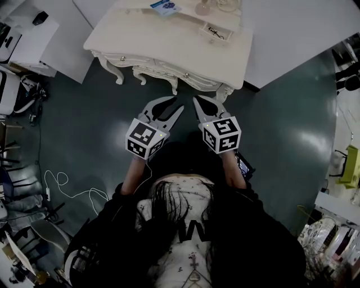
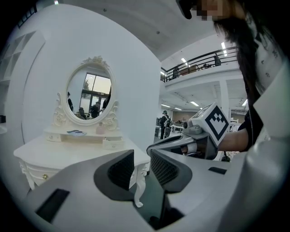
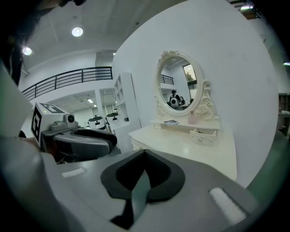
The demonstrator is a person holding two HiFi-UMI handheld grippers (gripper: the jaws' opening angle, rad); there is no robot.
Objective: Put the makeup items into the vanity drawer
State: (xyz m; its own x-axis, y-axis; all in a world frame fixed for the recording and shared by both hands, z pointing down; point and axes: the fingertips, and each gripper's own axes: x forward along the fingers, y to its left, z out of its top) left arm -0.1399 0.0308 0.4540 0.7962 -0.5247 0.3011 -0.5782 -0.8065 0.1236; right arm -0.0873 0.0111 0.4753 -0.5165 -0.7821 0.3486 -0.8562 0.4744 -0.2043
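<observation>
The cream vanity table [image 1: 163, 42] stands ahead of me against a white wall, its front drawers shut. On its top shelf lie a blue-and-white pack [image 1: 164, 7] and a pink bottle [image 1: 202, 8], with a small drawer box [image 1: 216, 32] below them. The same bottle [image 3: 193, 118] and drawer box [image 3: 202, 135] show under the oval mirror [image 3: 176, 90]. Both grippers hang over the floor short of the table, holding nothing. The left gripper [image 1: 177, 105] [image 2: 142, 156] is open by a narrow gap. The right gripper [image 1: 205, 100] [image 3: 144, 152] has its tips touching.
Dark green floor lies between me and the vanity. White cabinets [image 1: 28, 39] and loose cables [image 1: 62, 185] are at the left. A lime chair [image 1: 350, 166] and clutter sit at the right edge. The vanity's carved legs [image 2: 141, 181] stand close ahead.
</observation>
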